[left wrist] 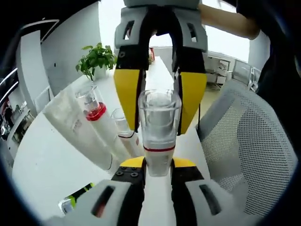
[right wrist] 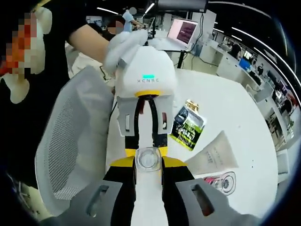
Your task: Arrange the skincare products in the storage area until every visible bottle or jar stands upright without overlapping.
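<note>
A white bottle (left wrist: 158, 172) with a clear cap (left wrist: 160, 115) and a red ring under the cap is held in the air between both grippers. My left gripper (left wrist: 158, 162) is shut on its white body, just below the ring. Facing it from above in the left gripper view, my right gripper (left wrist: 160, 127) has its yellow jaws closed on the clear cap. In the right gripper view the cap (right wrist: 148, 159) shows end-on between the right gripper (right wrist: 148, 162) jaws, with the left gripper (right wrist: 146, 149) right behind it, held by a gloved hand (right wrist: 124, 47).
Two white tubes (left wrist: 89, 127) (left wrist: 123, 129) with clear caps lie on the white table (left wrist: 42, 160), near a potted plant (left wrist: 96, 59). A green sachet (right wrist: 188, 125) and another white tube (right wrist: 214, 155) lie to the right. A mesh chair (right wrist: 70, 150) stands close by.
</note>
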`<state>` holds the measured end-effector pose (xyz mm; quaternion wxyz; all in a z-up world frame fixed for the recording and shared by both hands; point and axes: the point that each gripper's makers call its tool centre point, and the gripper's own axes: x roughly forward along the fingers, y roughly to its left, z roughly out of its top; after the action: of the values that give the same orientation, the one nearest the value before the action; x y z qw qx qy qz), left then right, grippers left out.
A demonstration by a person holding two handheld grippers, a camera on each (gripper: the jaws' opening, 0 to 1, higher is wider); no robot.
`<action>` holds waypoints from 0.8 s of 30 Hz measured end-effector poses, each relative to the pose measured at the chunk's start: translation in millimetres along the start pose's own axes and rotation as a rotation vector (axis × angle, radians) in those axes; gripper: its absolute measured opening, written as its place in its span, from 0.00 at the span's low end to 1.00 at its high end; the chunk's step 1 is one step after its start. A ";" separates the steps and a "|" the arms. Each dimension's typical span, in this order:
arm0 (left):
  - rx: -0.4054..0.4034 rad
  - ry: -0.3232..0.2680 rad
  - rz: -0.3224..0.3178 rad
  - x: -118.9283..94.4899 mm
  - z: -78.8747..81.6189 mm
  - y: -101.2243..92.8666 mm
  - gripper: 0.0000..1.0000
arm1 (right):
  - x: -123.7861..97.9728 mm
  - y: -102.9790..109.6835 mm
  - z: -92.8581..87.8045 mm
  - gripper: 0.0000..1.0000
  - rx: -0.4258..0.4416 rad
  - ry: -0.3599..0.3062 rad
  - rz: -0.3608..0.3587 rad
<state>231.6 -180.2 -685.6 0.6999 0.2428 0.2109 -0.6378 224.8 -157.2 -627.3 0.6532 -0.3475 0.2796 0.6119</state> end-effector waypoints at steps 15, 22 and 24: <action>0.002 0.007 0.022 28.6 -22.2 15.7 0.24 | 25.5 -13.1 -29.1 0.20 -0.030 0.113 -0.019; 0.005 0.022 0.012 35.4 -30.9 17.9 0.23 | 30.5 -14.5 -39.2 0.20 -0.068 0.154 -0.019; -0.008 0.017 0.008 37.3 -33.6 19.5 0.23 | 31.5 -16.2 -40.3 0.21 -0.084 0.160 -0.026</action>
<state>255.2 -187.9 -733.4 0.7017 0.2463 0.2185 -0.6319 246.3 -170.3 -674.7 0.6215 -0.4259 0.3005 0.5849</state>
